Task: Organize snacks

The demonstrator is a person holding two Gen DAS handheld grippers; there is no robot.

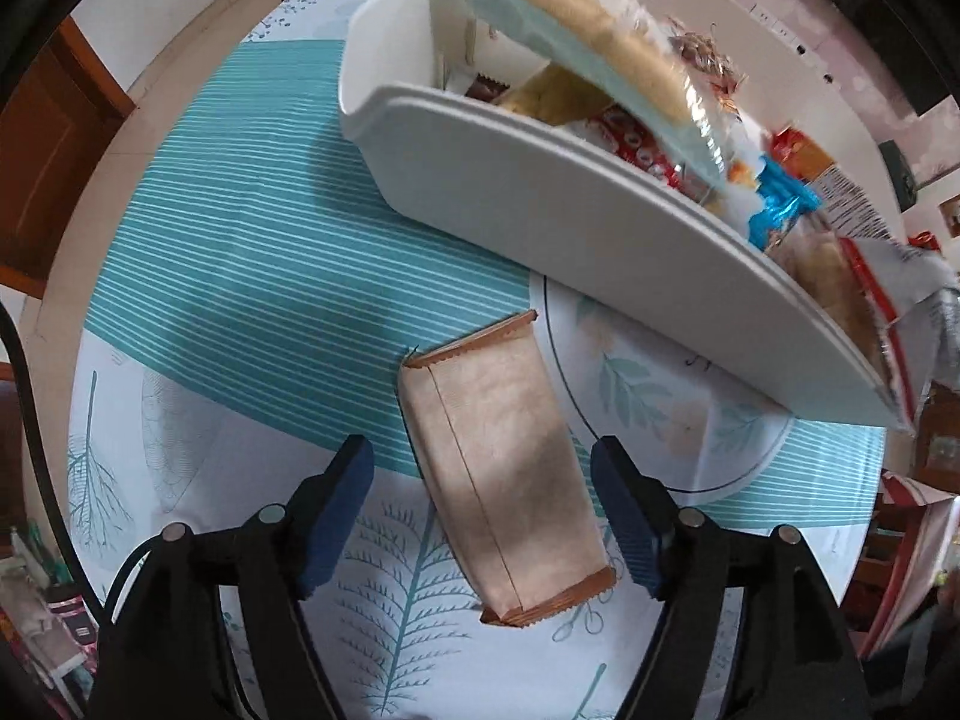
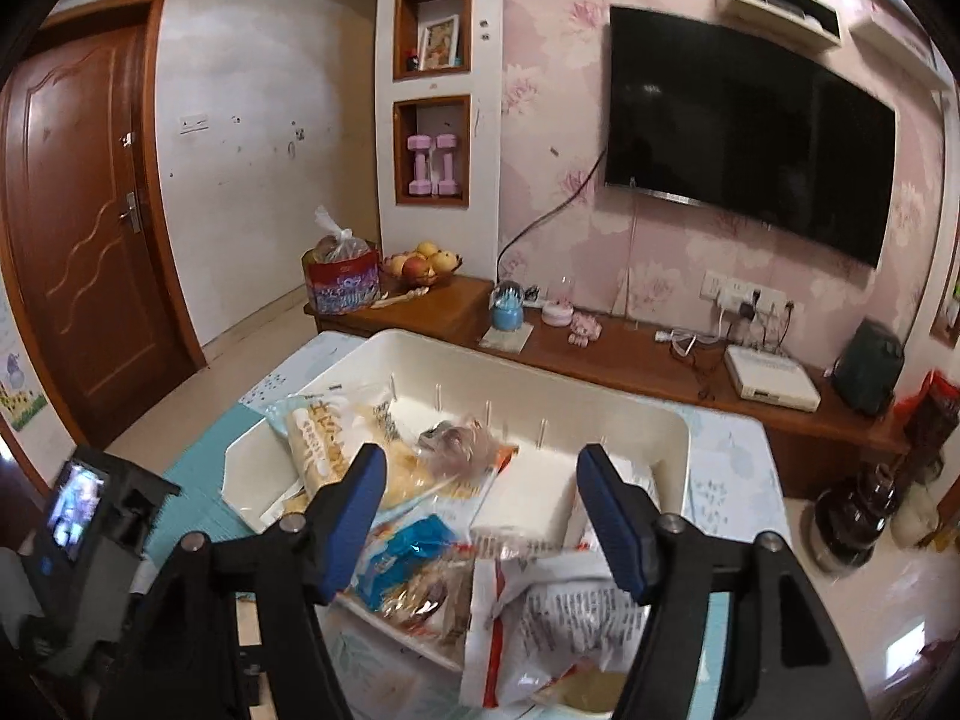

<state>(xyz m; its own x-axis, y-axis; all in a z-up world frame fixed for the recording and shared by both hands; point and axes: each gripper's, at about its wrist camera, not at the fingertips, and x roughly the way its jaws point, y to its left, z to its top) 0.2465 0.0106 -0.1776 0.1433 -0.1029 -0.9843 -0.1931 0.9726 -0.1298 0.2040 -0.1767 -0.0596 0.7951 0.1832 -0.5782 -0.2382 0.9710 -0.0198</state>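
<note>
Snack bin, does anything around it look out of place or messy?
Yes. One tan packet lies on the tablecloth outside the white bin, between the open left gripper's fingers. Inside, snacks are heaped unevenly, and a long packet sticks up over the rim.

Background: wall-mounted television point(image 2: 750, 144), wooden door point(image 2: 90, 210), pink dumbbells point(image 2: 432, 165) in a wall niche — fruit bowl point(image 2: 420, 267) on the low wooden cabinet point(image 2: 600, 360).
</note>
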